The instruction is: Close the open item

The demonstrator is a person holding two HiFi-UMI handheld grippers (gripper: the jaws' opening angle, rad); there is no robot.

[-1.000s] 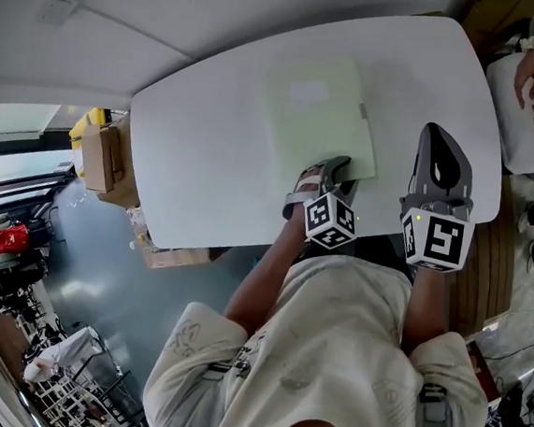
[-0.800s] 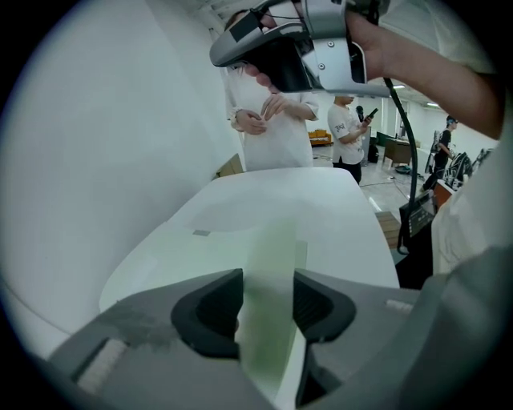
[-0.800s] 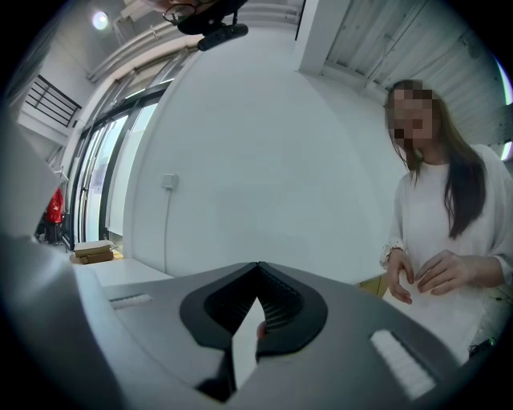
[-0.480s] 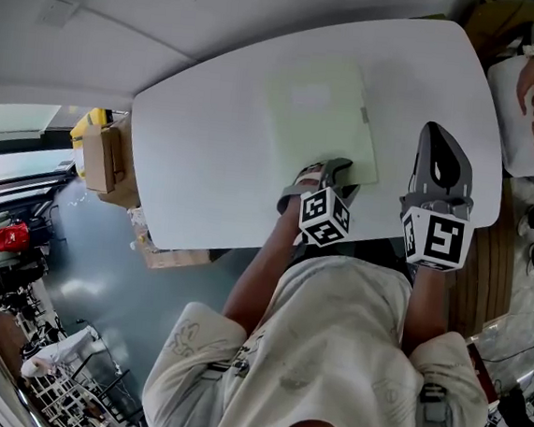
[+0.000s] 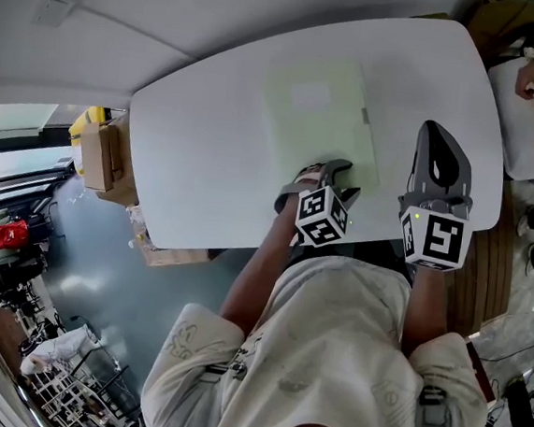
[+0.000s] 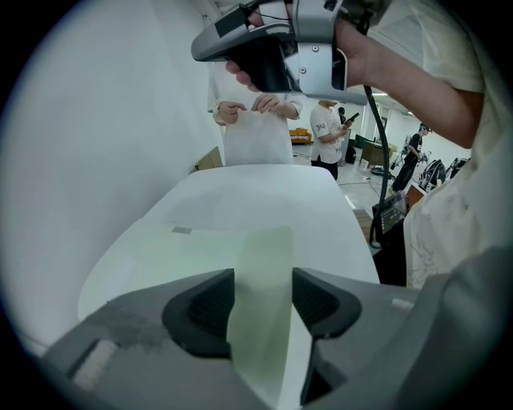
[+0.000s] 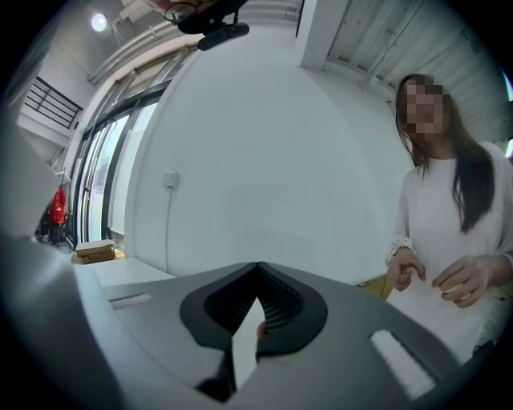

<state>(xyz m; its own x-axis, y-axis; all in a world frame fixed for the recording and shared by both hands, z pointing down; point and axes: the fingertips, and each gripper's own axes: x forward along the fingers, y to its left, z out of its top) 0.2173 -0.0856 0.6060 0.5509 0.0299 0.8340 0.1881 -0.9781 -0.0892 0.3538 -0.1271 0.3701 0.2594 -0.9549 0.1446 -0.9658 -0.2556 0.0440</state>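
The pale green folder (image 5: 318,119) lies flat in the middle of the white bench (image 5: 197,154), its cover down and a white label (image 5: 308,95) facing up. A small tab (image 5: 362,113) sits on its right edge.

The person's left forearm reaches out from the body, bent in toward the centre. The left gripper (image 5: 330,170) is pitched steeply down over the near edge of the folder, with its marker cube (image 5: 323,217) tipped back toward the chest. Its fingers (image 6: 200,308) have just been opening and now stand wide apart. In the left gripper view a strip of the green cover shows in the gap between them, and neither pad presses on it. From here I can't say whether the tips rest on the cover or hang just above it.

The right forearm goes straight ahead. The right gripper (image 5: 436,132) is held about level over the right end of the bench, beside the folder's right edge and clear of it. In the right gripper view its fingers (image 7: 216,308) meet at the tips with nothing gripped between them; only the far wall shows beyond. The same gripper shows at the top of the left gripper view, with the hand wrapped round its handle.

Across the bench a person in white (image 7: 449,200) stands with both hands held in front of them.
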